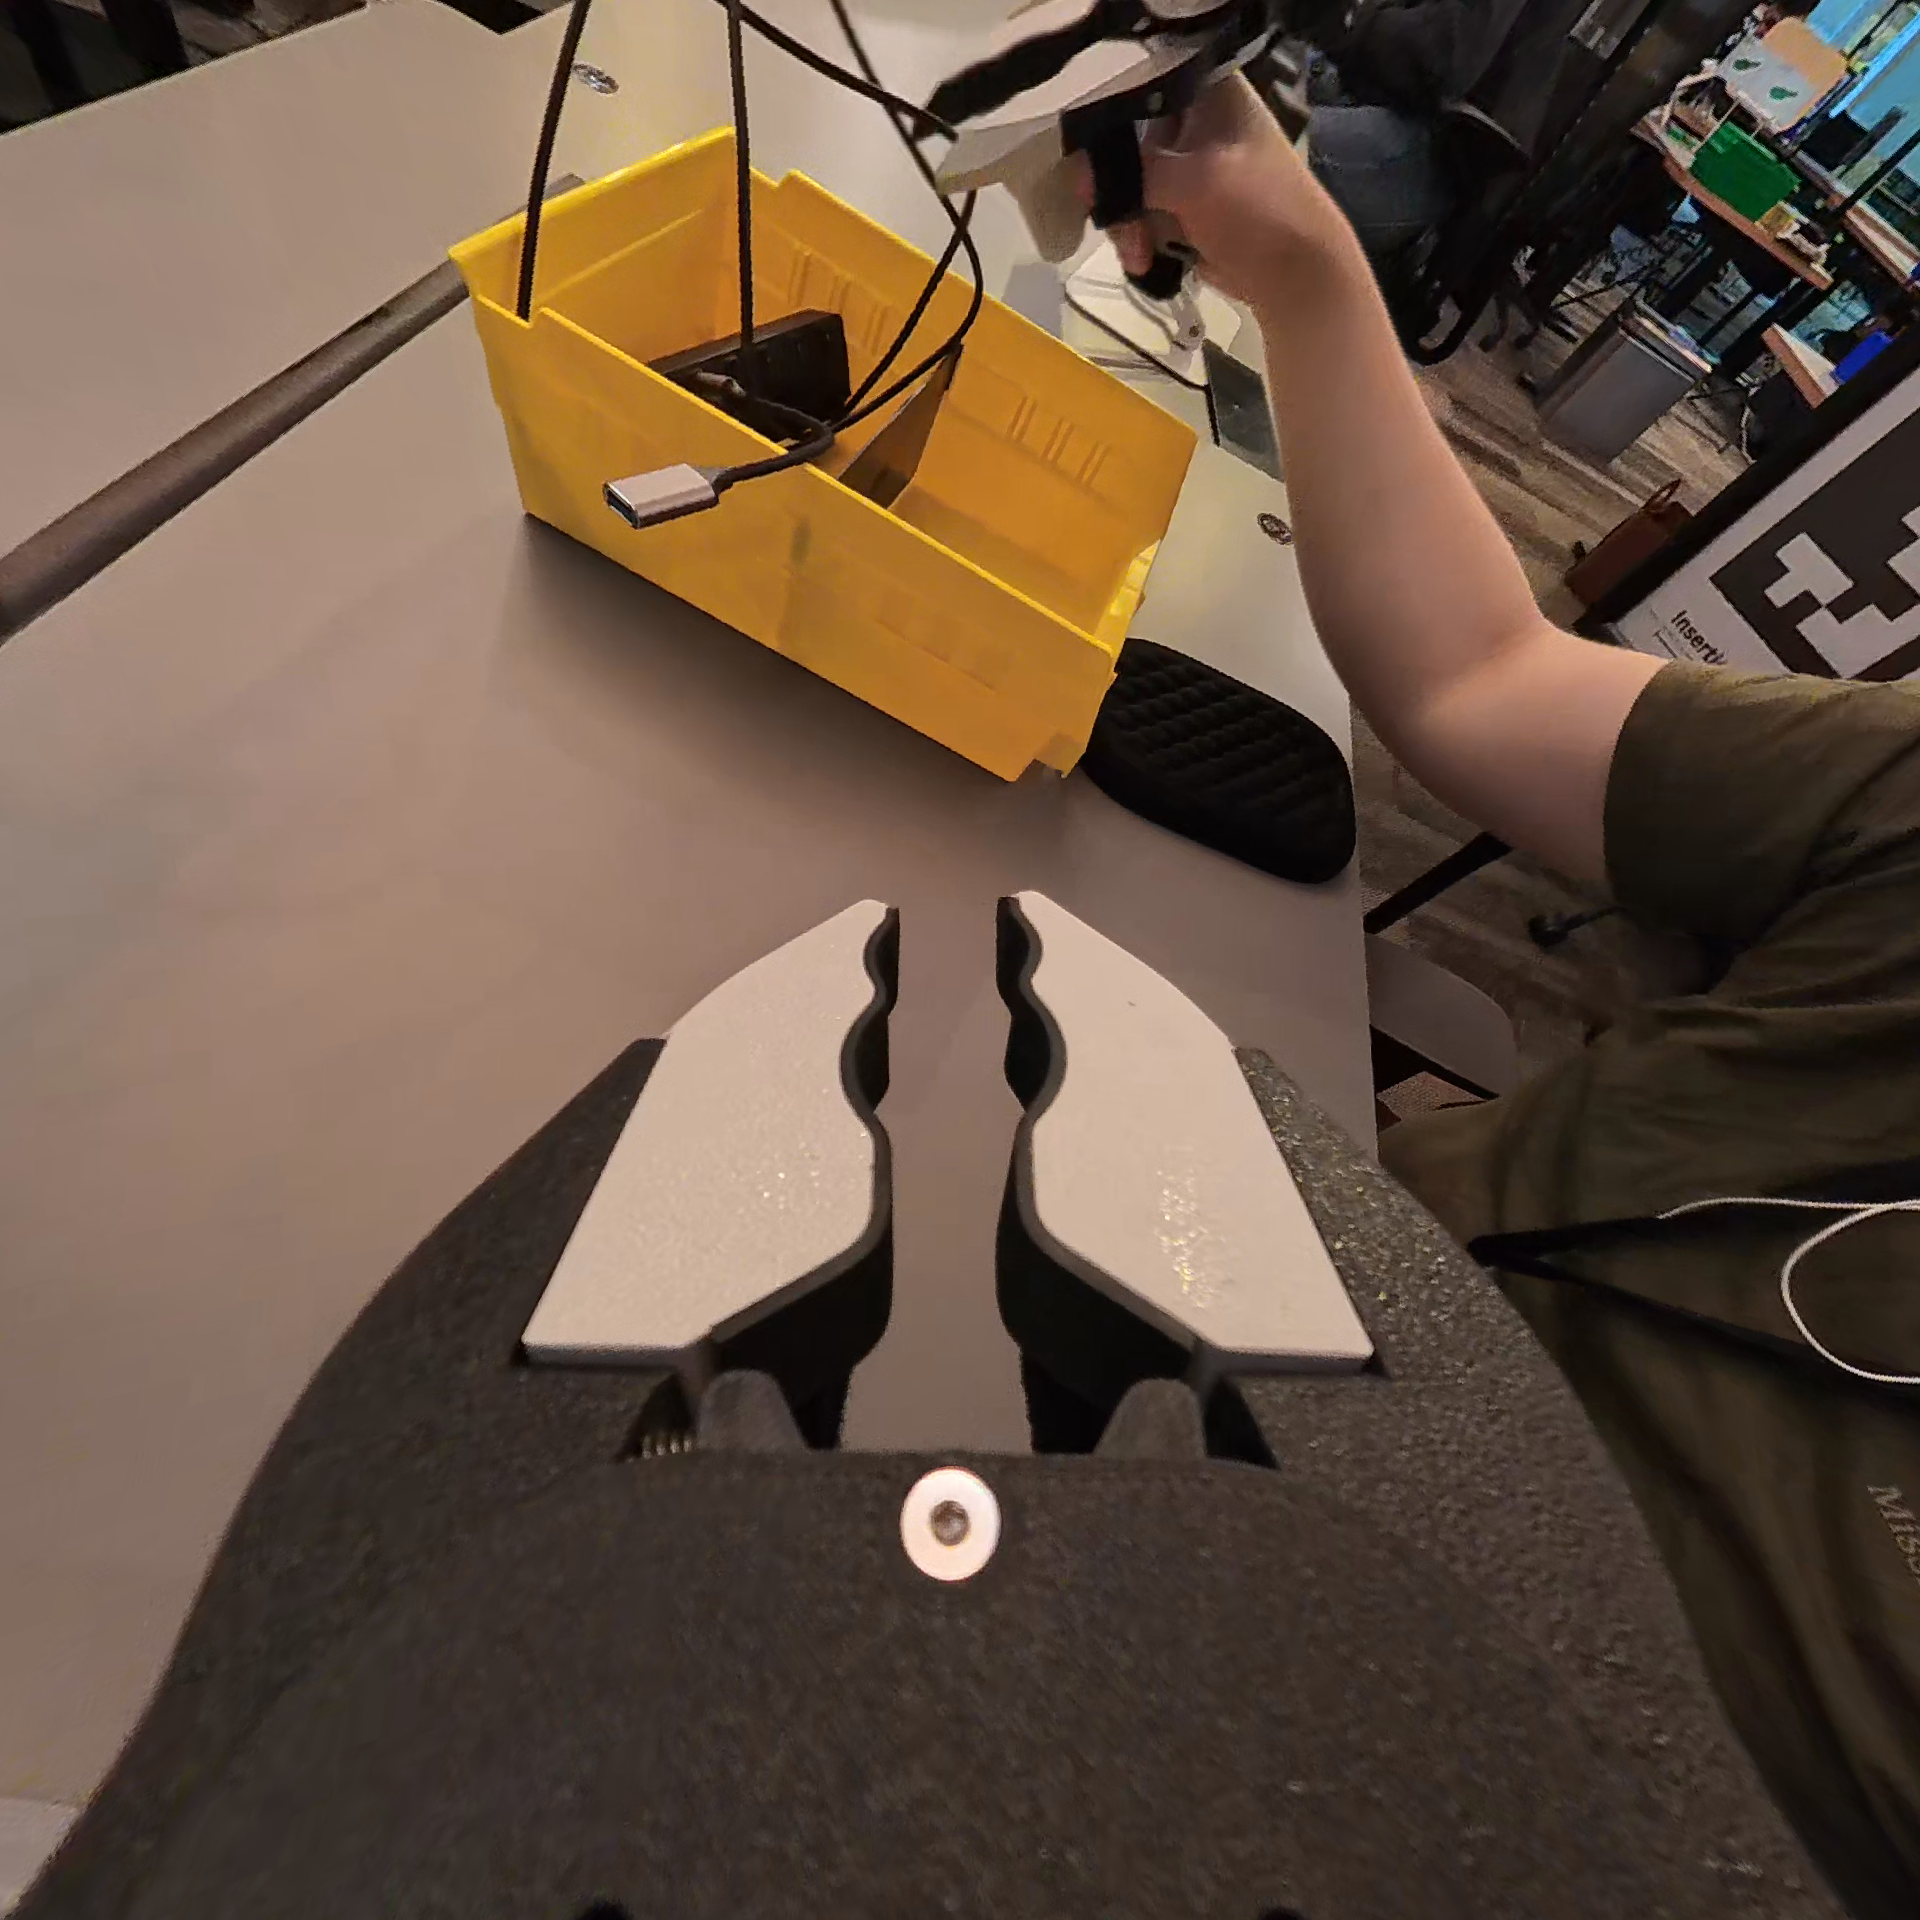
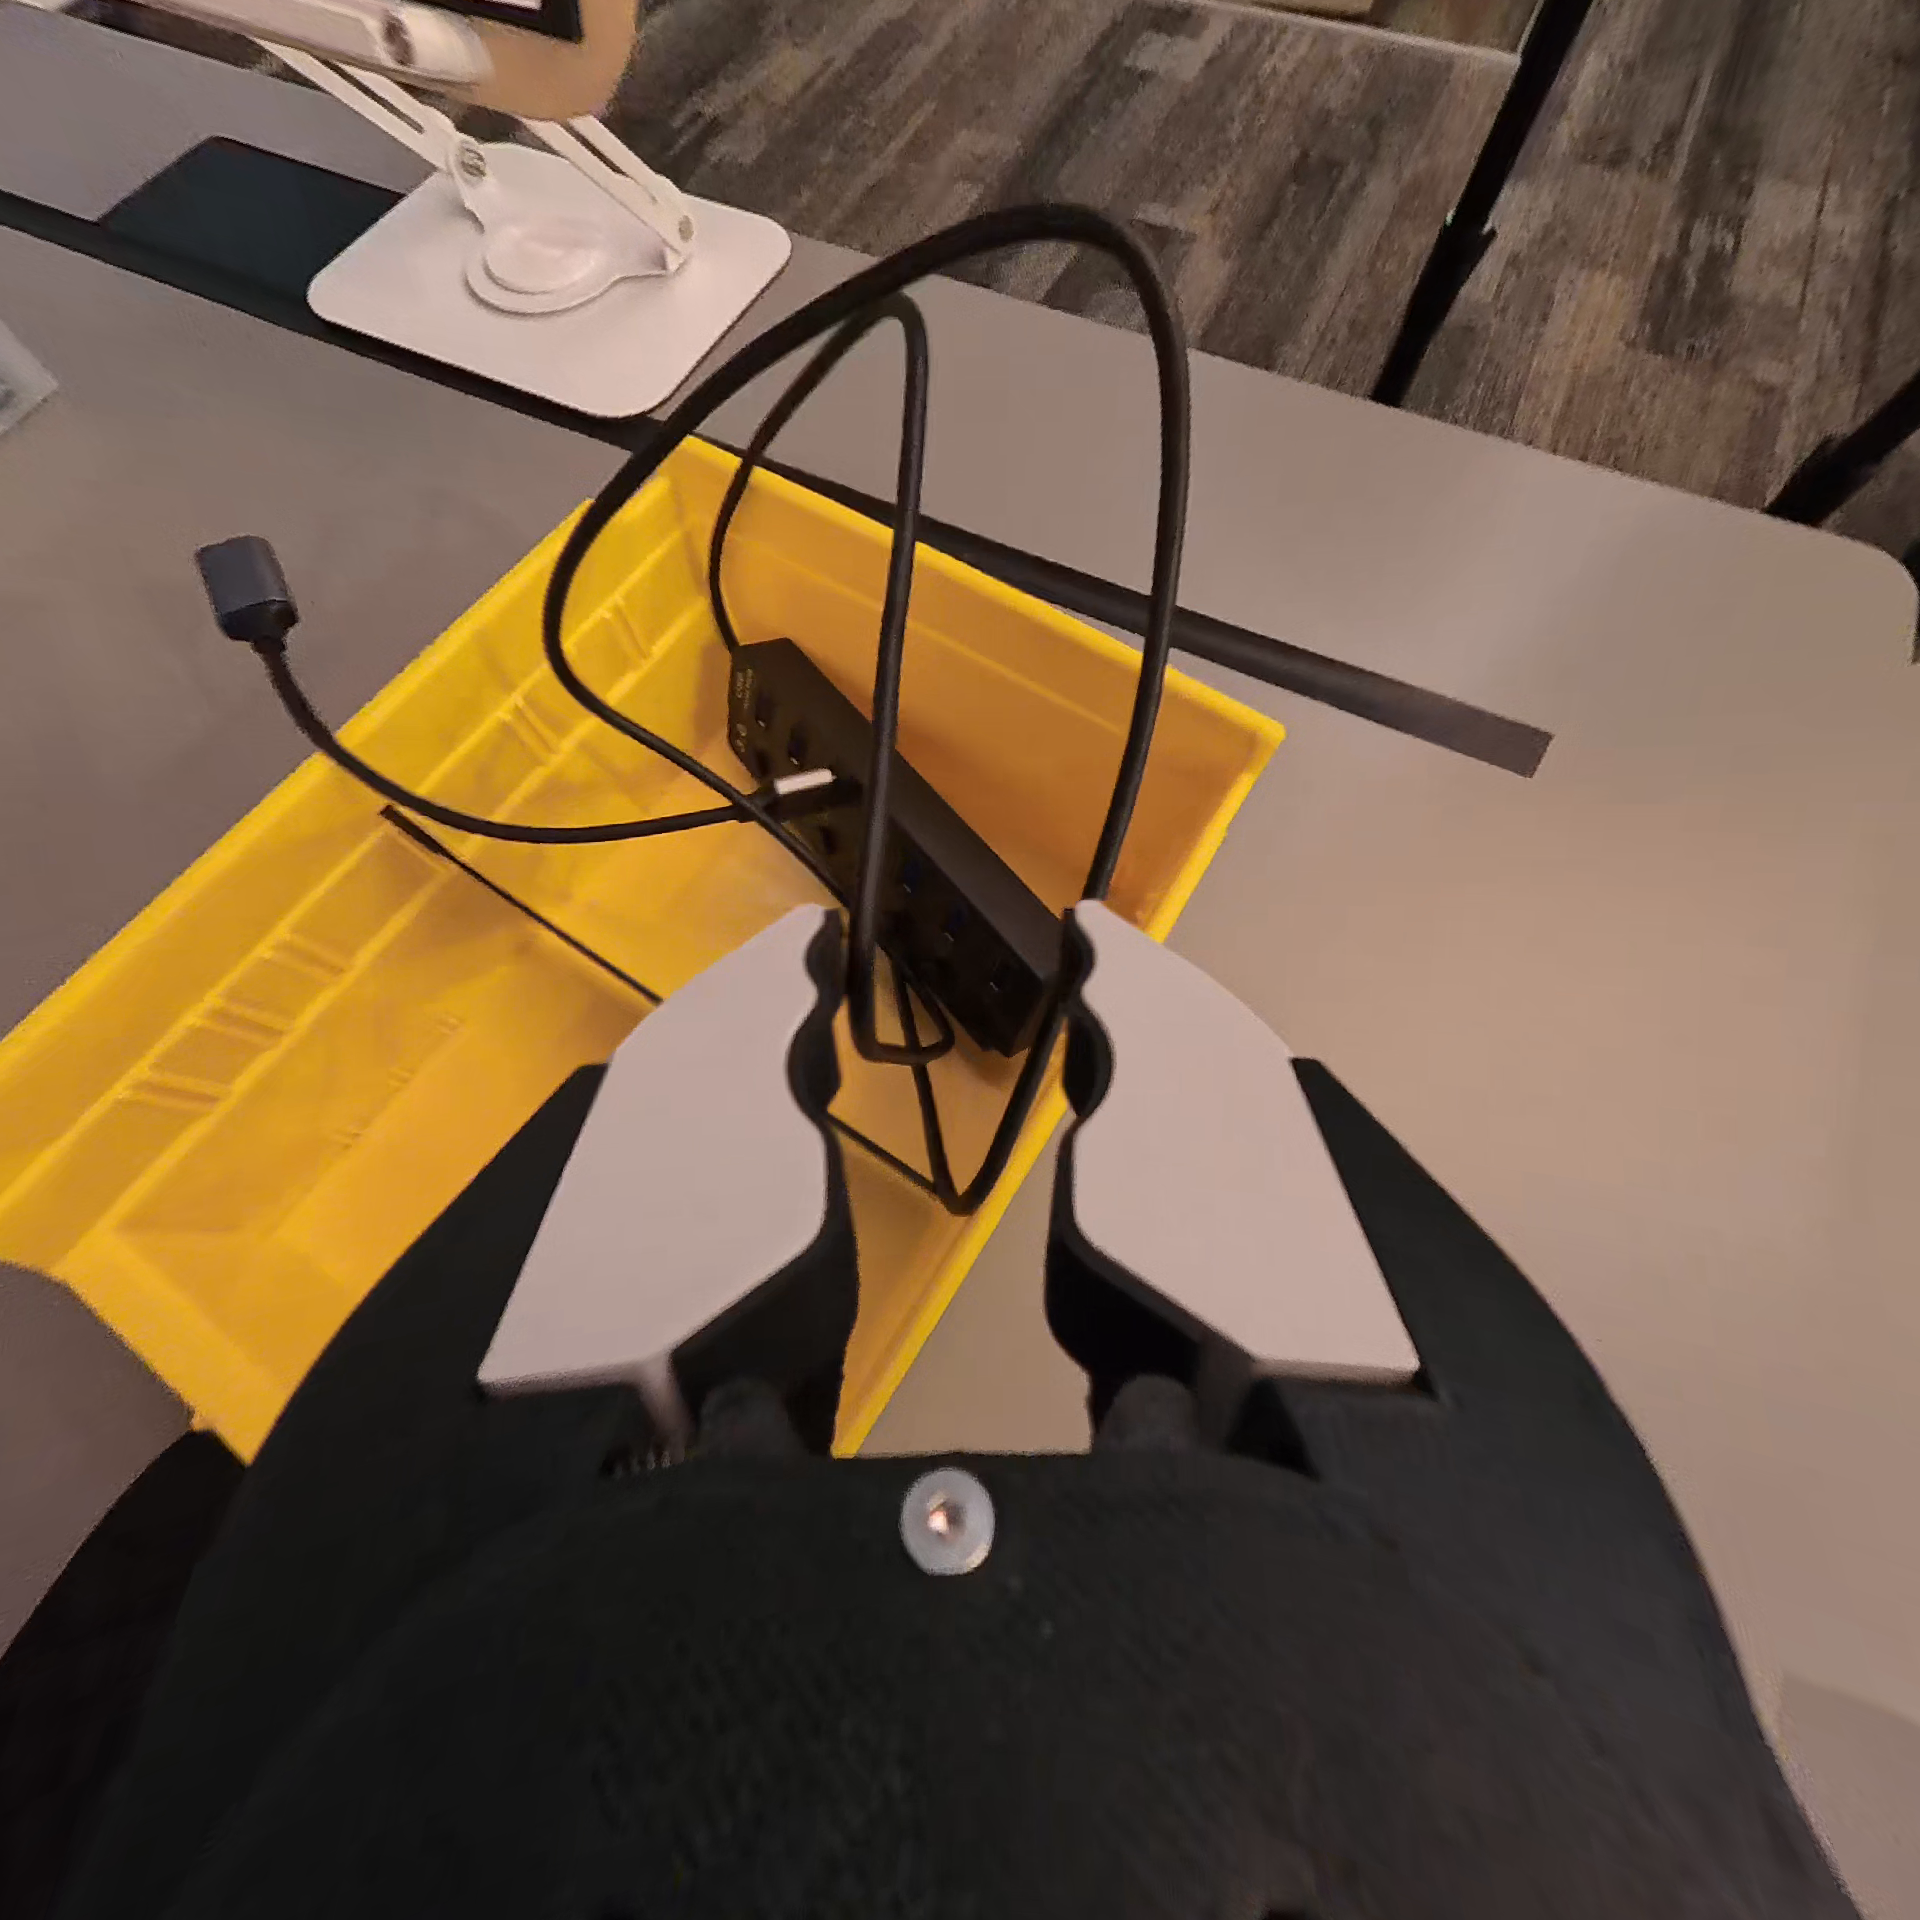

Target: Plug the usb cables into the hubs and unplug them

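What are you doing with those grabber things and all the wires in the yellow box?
A person holds a grabber in each hand. The right gripper is open, reaching into the yellow bin right by the black cables and the black USB hub lying inside. One cable end with a silver connector hangs over the bin's side. The left gripper waits above the table, slightly open and holding nothing. No plug looks pushed into the hub yet, though that is hard to tell.

Grey table (image 2: pixel 1455 935) under warm light; mottled carpet floor (image 2: pixel 1143 125); cluttered desks (image 1: pixel 1766 208) behind.
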Action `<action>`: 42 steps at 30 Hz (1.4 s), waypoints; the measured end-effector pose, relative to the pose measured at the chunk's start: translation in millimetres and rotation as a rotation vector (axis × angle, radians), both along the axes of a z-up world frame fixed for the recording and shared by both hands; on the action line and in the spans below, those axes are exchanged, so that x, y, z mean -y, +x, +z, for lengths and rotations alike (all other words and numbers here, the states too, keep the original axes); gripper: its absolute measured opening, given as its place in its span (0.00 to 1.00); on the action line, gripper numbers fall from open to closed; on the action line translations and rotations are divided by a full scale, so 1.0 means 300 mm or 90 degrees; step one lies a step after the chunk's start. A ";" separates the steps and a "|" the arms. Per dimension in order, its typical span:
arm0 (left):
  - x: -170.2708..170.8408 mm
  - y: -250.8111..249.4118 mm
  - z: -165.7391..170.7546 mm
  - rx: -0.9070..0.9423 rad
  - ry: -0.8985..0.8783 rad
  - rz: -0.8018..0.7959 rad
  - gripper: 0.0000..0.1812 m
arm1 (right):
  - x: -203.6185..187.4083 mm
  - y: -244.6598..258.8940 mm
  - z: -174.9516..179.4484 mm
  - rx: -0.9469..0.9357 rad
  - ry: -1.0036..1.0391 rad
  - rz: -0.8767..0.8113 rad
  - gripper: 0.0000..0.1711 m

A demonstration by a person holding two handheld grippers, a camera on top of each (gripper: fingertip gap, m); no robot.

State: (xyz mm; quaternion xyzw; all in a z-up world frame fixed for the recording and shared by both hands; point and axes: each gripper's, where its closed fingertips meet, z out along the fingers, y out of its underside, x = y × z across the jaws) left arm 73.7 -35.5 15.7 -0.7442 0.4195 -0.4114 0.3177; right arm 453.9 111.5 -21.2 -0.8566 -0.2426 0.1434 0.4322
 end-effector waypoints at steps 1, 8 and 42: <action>0.002 0.001 0.004 0.002 0.002 -0.001 0.10 | -0.007 -0.002 -0.008 0.005 -0.007 0.000 0.13; 0.008 -0.005 0.025 0.015 0.008 -0.001 0.09 | -0.082 -0.037 -0.069 0.113 -0.069 0.049 0.02; 0.037 0.035 0.017 -0.001 0.012 -0.025 0.09 | 0.200 0.166 -0.276 0.131 -0.255 -0.158 0.05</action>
